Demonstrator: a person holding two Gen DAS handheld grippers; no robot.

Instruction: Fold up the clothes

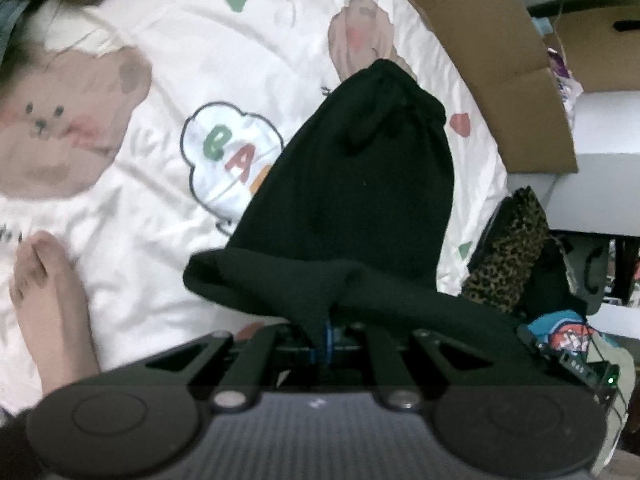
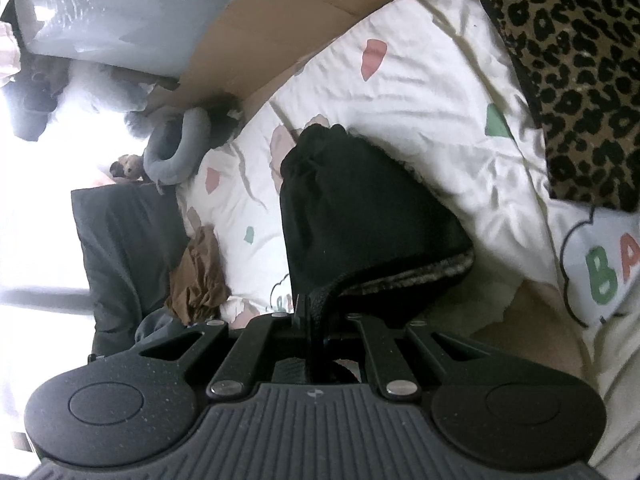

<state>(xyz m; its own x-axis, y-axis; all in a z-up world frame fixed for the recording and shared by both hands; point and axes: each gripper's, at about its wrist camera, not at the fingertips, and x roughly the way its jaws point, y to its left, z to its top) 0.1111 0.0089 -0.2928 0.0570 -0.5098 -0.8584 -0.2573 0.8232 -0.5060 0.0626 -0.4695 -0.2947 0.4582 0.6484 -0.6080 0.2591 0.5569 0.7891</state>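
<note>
The left gripper (image 1: 322, 340) was clenched on one edge of the black soft fleece garment (image 1: 352, 192), and the right gripper (image 2: 310, 316) pinched another edge of it. The garment lay stretched over the white bed cover printed with bears and coloured letters (image 1: 160, 208). The thin pinch could slip if the hands pulled apart, and the fold would come out crooked. A leopard-print cloth (image 2: 568, 60), a brown cardboard box (image 1: 500, 40) and a bare foot (image 1: 44, 292) crowded the bed.

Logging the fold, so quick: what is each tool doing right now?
Left tool: closed on the black garment.
Right tool: closed on the same black garment's edge.
</note>
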